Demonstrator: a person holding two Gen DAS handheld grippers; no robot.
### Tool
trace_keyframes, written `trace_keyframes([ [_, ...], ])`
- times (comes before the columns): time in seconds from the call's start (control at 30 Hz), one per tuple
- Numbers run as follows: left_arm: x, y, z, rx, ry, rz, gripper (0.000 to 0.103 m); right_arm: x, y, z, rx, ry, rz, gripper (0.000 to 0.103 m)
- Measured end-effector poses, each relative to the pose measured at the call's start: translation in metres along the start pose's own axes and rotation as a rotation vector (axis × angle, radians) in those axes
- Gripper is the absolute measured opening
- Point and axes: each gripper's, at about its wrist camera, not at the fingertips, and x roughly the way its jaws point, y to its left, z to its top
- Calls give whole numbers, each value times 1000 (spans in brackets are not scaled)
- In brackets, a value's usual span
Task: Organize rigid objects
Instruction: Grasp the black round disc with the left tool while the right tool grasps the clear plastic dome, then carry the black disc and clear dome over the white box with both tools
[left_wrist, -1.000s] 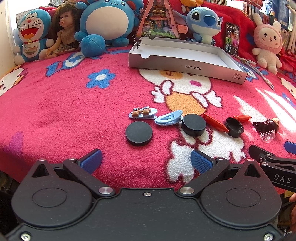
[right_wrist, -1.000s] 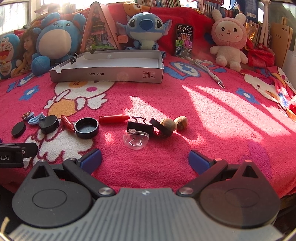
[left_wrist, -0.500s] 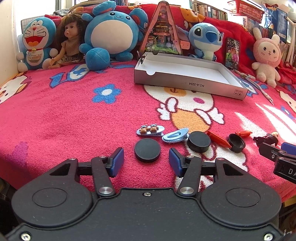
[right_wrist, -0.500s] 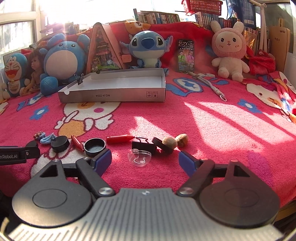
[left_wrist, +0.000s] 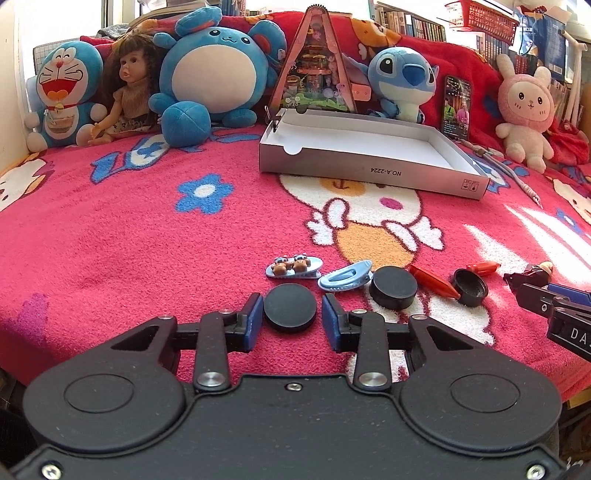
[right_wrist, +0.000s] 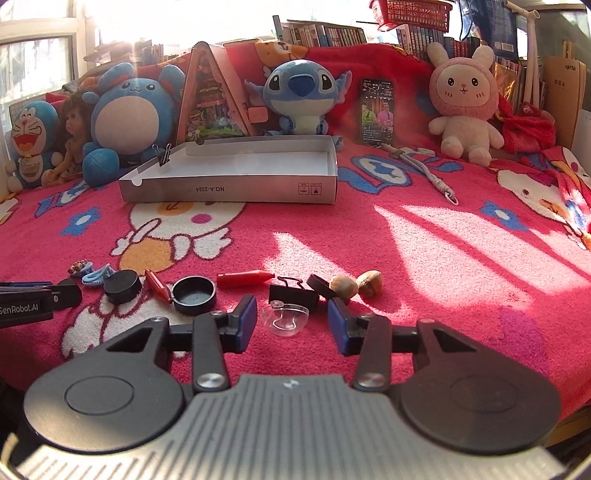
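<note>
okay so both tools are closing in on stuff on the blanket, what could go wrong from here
The left tool brackets a flat black disc sunk in plush pile; the pads may slip over its low edge. The right tool approaches a clear plastic piece lying beside a binder clip, so it could snag the clip too.

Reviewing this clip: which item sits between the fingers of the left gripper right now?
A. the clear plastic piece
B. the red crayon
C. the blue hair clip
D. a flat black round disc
D. In the left wrist view the flat black round disc lies on the blanket between the blue pads of the left gripper, with small gaps on either side; the blue hair clip lies beyond it.
</note>
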Motion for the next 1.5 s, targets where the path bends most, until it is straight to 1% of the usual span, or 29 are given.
trace_keyframes([
  [0.03,0,0,0,-2,1,-1,31,0,1,0,1,5,1,43],
  [0.13,-2,1,0,-16,-2,8,30,1,2,-1,4,14,13,34],
  [0.37,-10,-1,2,-14,-17,-27,30,-5,9,-1,-11,-2,31,33],
  [0.57,-17,-2,10,-18,-37,-49,30,-11,11,2,-20,-14,62,33],
  [0.67,-17,-4,14,-19,-40,-66,30,-16,16,4,-33,-28,103,33],
  [0.8,-16,-7,20,-14,-43,-83,30,-15,25,6,-40,-24,162,33],
  [0.9,-13,-9,26,-14,-43,-109,30,-9,27,11,-24,-24,183,33],
  [0.97,-10,-8,35,-23,-40,-134,30,-5,26,18,-5,-28,191,33],
  [1.2,4,-8,67,-6,-60,-154,30,18,10,48,95,-21,198,33],
  [1.3,14,-8,88,-22,-54,-190,30,29,2,61,127,-14,204,33],
  [1.37,20,-9,102,-12,-50,-206,30,36,-4,72,140,-9,211,33],
  [1.5,38,-9,135,-19,-16,-217,30,54,-15,100,177,24,244,33],
])
